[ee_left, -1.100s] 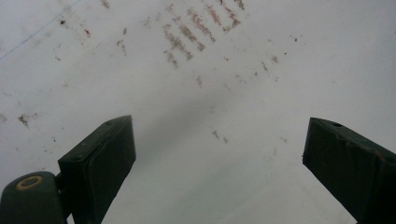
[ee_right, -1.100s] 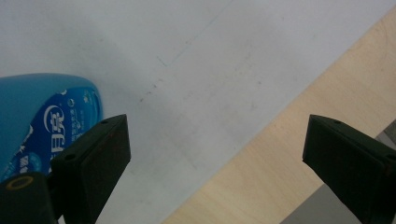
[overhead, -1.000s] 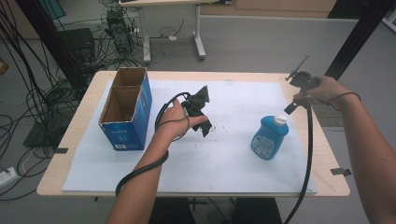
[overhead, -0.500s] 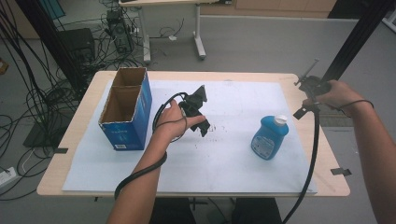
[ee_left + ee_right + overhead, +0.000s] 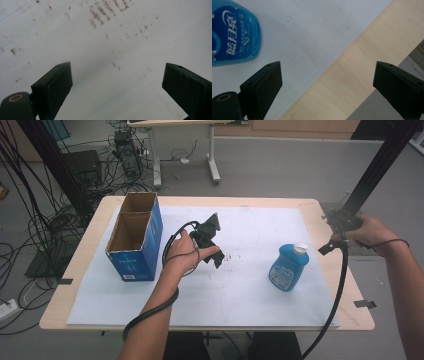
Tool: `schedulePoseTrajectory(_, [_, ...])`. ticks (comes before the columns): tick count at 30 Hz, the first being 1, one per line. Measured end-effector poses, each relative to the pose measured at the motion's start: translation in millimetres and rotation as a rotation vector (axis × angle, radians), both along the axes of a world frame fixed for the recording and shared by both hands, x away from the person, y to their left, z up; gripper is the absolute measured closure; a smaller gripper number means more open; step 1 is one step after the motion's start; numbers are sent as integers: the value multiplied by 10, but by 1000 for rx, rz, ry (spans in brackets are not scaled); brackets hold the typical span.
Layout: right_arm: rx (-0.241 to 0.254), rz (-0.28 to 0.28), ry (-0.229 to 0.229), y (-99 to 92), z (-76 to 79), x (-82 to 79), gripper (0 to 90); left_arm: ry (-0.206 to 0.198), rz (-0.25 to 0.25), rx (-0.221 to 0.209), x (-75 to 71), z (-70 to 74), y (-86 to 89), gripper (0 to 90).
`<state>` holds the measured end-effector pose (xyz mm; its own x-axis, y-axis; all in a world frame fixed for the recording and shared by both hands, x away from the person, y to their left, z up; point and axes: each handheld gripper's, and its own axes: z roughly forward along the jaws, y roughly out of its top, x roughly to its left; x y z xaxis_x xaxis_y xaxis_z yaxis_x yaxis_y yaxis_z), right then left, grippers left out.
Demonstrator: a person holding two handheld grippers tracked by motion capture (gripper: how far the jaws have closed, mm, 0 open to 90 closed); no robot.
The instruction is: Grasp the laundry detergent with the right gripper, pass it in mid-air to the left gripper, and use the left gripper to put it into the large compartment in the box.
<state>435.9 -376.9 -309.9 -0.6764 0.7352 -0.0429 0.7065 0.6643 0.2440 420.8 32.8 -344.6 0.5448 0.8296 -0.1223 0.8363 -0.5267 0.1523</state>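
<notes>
right gripper view: blue bottle [image 5: 233, 33] up-left, outside spread empty jaws; left gripper [image 5: 116, 95] jaws spread, empty.

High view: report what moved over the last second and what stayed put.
The right gripper slid rightward, out past the table's right edge, jaws open and empty. The left gripper, the blue plastic bottle with a white cap and the open blue cardboard box stayed put.
</notes>
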Motion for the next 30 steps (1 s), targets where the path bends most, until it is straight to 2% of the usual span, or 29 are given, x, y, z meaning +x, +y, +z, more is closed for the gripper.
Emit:
schedulePoseTrajectory(9, [-1,29,-2,-31,-59,-164,85,5,6,-8,-142,-59,14,97])
schedulePoseTrajectory(20, [43,35,-11,-89,-112,-326,83,12,0,2,-277,-123,-35,97])
schedulePoseTrajectory(25, [52,44,-23,-82,-127,-399,83,24,-5,-15,-341,-145,-50,97])
schedulePoseTrajectory(30, [64,43,-28,-70,-165,-480,82,16,3,-10,-393,-181,-39,97])
